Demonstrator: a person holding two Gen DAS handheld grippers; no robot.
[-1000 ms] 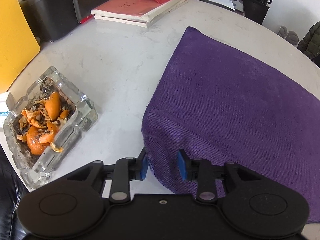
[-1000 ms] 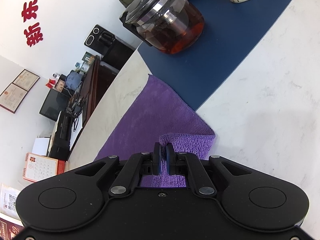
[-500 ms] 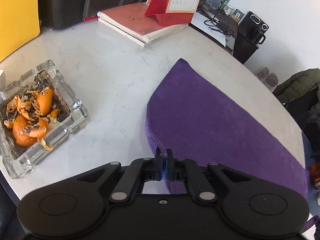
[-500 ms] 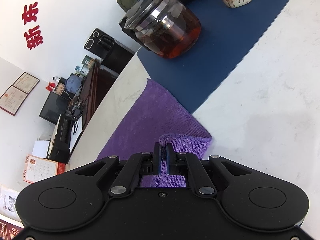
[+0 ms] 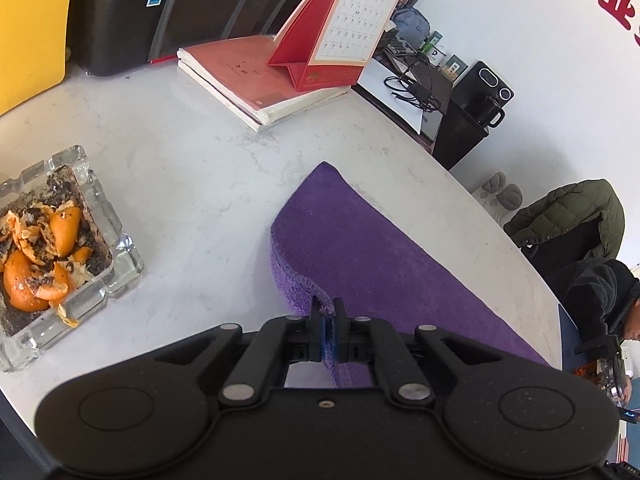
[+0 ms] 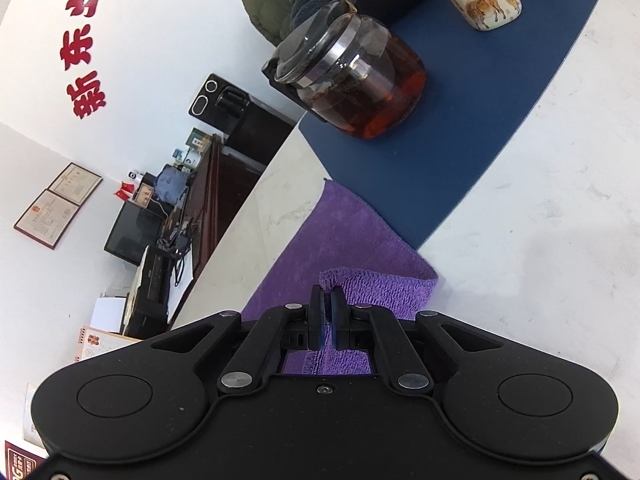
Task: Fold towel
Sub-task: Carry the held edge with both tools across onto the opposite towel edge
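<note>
On the surface [image 5: 192, 168], both grippers, left gripper [image 5: 328, 312] and right gripper [image 6: 327, 300], are pinching the towel [image 5: 380, 256] corners with fingers closed (likely for folding over).

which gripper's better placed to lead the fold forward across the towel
Left, probably, though both share it. The left gripper and right gripper are each shut on a lifted towel corner, but the glass teapot stands ahead of the right.
</note>
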